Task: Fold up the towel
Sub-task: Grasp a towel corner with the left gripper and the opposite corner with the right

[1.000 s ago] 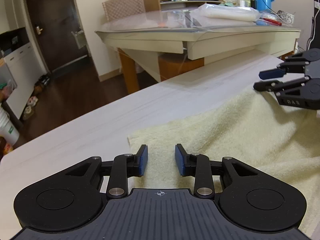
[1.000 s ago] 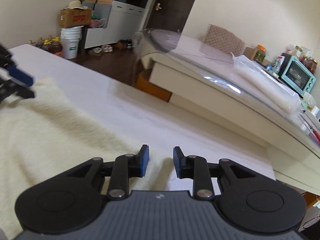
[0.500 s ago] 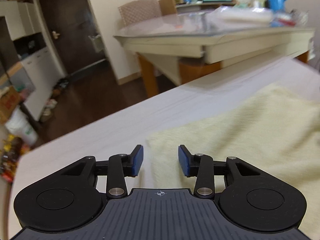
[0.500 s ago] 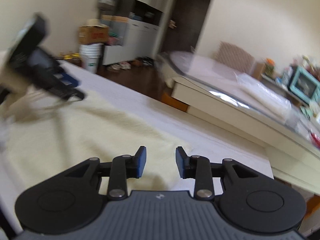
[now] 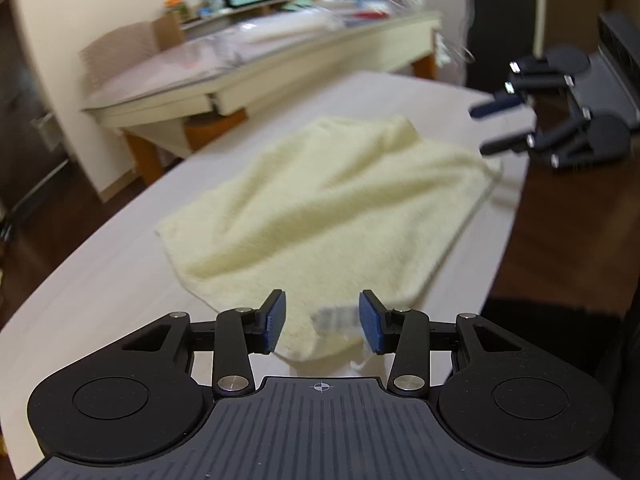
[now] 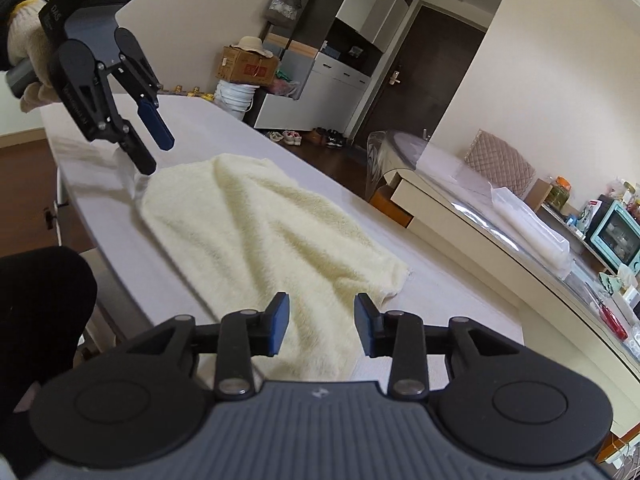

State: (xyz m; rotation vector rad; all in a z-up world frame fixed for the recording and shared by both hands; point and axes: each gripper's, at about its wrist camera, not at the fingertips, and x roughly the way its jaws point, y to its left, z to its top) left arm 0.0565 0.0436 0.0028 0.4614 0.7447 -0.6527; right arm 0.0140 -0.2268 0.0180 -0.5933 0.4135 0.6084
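Note:
A pale yellow towel (image 5: 328,208) lies rumpled on the white table (image 5: 120,272); it also shows in the right wrist view (image 6: 256,232). My left gripper (image 5: 322,322) is open and empty, raised over the towel's near corner with a small label. It appears in the right wrist view (image 6: 154,152) above the towel's far end. My right gripper (image 6: 322,328) is open and empty over the towel's opposite end, and shows in the left wrist view (image 5: 496,126) raised beyond the towel's far corner.
A second cream table (image 5: 256,76) with plastic cover stands beside, holding a teal oven (image 6: 614,236) and clutter. White buckets (image 6: 236,98), a cardboard box (image 6: 246,66) and cabinets stand by the dark door (image 6: 416,76). The table's edge (image 5: 504,240) drops to dark floor.
Both grippers have pulled back and up from the towel's far edge and turned to face each other across its ends. The towel now lies loose and rumpled. Both stay open.

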